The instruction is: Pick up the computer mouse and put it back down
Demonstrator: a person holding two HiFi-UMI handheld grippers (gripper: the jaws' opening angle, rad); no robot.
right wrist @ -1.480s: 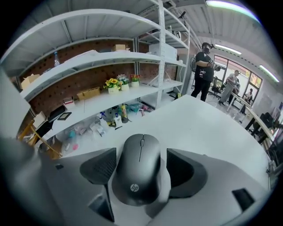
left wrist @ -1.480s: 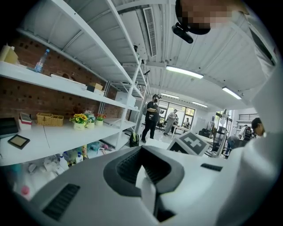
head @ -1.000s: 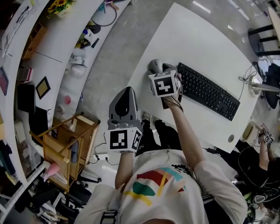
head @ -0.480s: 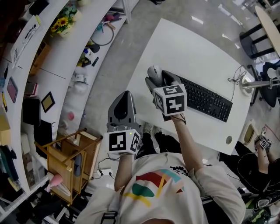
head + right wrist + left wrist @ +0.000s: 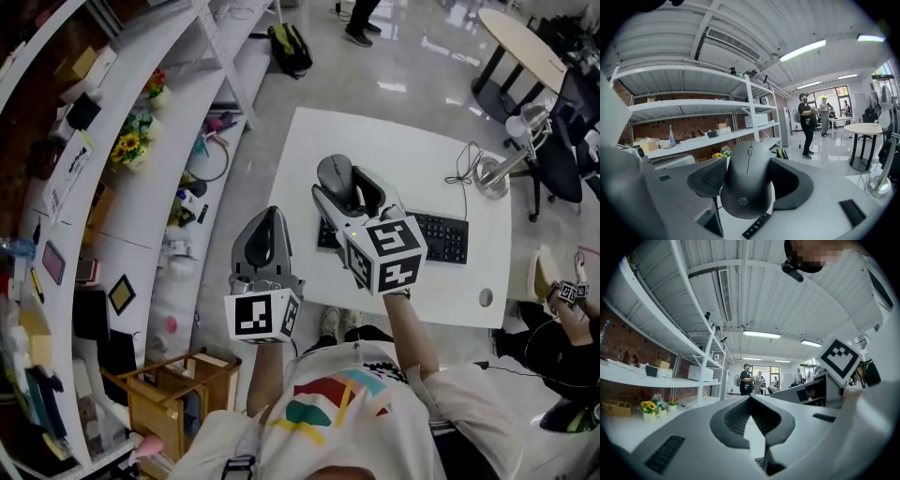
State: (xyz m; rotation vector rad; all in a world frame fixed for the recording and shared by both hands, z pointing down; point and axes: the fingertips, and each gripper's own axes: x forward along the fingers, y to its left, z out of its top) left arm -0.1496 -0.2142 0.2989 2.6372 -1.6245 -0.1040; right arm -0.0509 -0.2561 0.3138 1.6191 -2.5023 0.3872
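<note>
**Head view, read from left to right.** Two hand-held grippers, each with one marker cube.

- **Left gripper:** the left gripper (image 5: 268, 216) hangs left of the table's near edge. Its jaws meet at the tips with nothing between them.
- **Right gripper and mouse:** the right gripper (image 5: 345, 186) has its jaws set wide. They clamp the sides of the one computer mouse (image 5: 335, 172), which is dark and sits button-side up. The mouse is held clear of the table top, above its left part.
- **Keyboard:** one black keyboard (image 5: 441, 237) lies on the table, its left half largely hidden behind the right gripper.
- **Lamp and cable:** one desk lamp (image 5: 494, 172) stands near the table's right edge, with a thin cable (image 5: 462, 161) just beside it.

**Surface:** a white rectangular table (image 5: 412, 150) with one round hole (image 5: 485, 298) near its right front corner.

**Room:**
- White shelving (image 5: 122, 216) runs along the left and carries a bunch of yellow flowers (image 5: 131, 145) and small boxes.
- The grey floor (image 5: 412, 70) is glossy.
- One round table (image 5: 520, 37) stands at the upper right.
- In the right gripper view, a person in dark clothes (image 5: 806, 123) stands in the distance, with a second person (image 5: 824, 115) behind.
</note>
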